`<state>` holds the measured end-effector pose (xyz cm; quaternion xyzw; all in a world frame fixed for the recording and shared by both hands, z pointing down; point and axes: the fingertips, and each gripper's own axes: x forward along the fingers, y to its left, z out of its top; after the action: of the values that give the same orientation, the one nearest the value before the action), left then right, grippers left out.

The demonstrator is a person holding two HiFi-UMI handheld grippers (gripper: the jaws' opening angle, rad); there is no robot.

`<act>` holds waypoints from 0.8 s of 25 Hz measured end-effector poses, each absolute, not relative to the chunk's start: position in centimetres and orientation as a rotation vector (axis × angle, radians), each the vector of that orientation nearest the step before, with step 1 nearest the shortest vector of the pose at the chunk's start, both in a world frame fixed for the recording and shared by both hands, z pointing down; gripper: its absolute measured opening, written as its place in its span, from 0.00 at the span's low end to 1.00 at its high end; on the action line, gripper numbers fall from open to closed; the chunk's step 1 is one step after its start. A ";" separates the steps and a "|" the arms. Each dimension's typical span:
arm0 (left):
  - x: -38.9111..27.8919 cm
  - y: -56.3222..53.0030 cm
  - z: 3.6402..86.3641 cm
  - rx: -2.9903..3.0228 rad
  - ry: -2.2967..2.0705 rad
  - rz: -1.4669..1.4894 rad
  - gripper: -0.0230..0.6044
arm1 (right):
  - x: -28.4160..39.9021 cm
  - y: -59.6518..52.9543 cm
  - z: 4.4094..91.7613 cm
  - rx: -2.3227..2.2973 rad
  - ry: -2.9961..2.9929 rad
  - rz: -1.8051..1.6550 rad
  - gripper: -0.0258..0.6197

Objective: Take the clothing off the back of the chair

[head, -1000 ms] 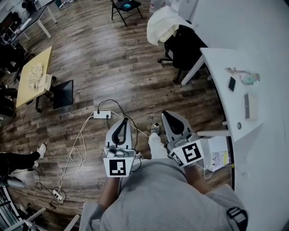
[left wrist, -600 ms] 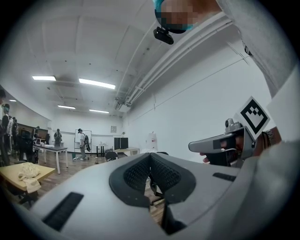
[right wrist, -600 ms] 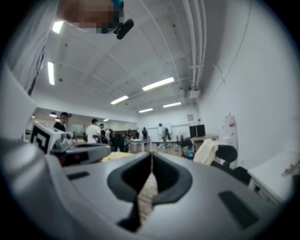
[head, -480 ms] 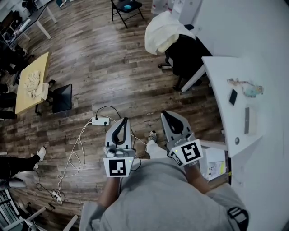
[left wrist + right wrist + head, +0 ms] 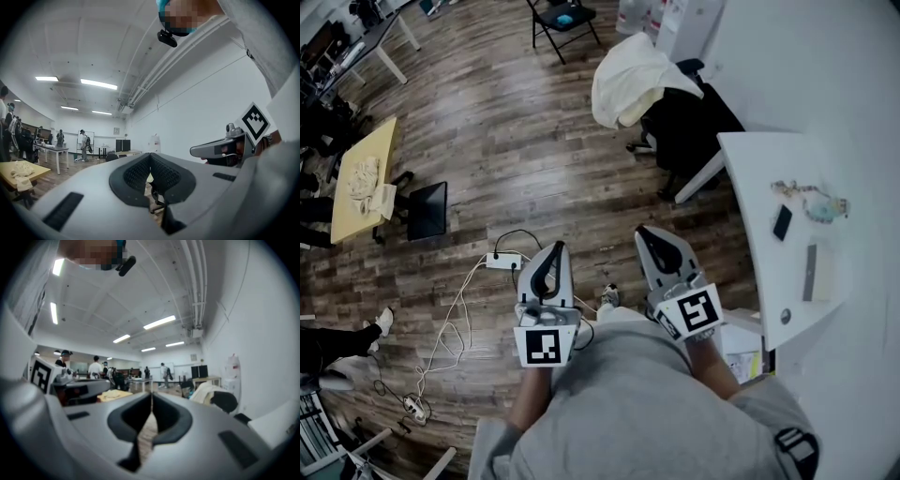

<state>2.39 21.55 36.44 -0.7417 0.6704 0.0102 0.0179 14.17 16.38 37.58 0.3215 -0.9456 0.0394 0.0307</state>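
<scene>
A cream garment (image 5: 630,80) hangs over the back of a black office chair (image 5: 689,117) beside a white desk, well ahead of me on the wood floor. In the right gripper view the garment (image 5: 204,392) and chair (image 5: 226,402) show to the right of the jaws, still some way off. My left gripper (image 5: 558,248) and right gripper (image 5: 642,232) are held side by side in front of my body, pointing level toward the chair. Both are shut with nothing in them: the left pads (image 5: 150,154) meet at the tip, and the right gripper (image 5: 152,393) shows only a thin seam.
A white desk (image 5: 769,216) with a phone (image 5: 781,223) runs along the right. A power strip with loose cables (image 5: 504,261) lies on the floor ahead at left. Further left are a dark flat panel (image 5: 427,208) and a yellow table (image 5: 366,178). A folding chair (image 5: 562,17) stands farther back; people stand across the room.
I have walked forward: the chair with the garment sits lower and larger in the head view, and the power strip has slid back toward me. Both grippers stay shut, held as before.
</scene>
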 end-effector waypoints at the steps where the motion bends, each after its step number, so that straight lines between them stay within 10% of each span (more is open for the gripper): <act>1: 2.5 21.2 36.5 -2.298 2.088 0.035 0.10 | 14.3 16.0 37.6 0.988 -2.915 0.118 0.09; 20: 3.6 14.3 37.5 -2.365 2.031 0.027 0.10 | 16.0 10.1 39.0 1.065 -2.858 0.128 0.09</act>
<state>3.57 14.28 37.46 -0.7587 0.6513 0.0087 0.0121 15.99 10.12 39.04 0.3485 -0.9353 0.0420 0.0445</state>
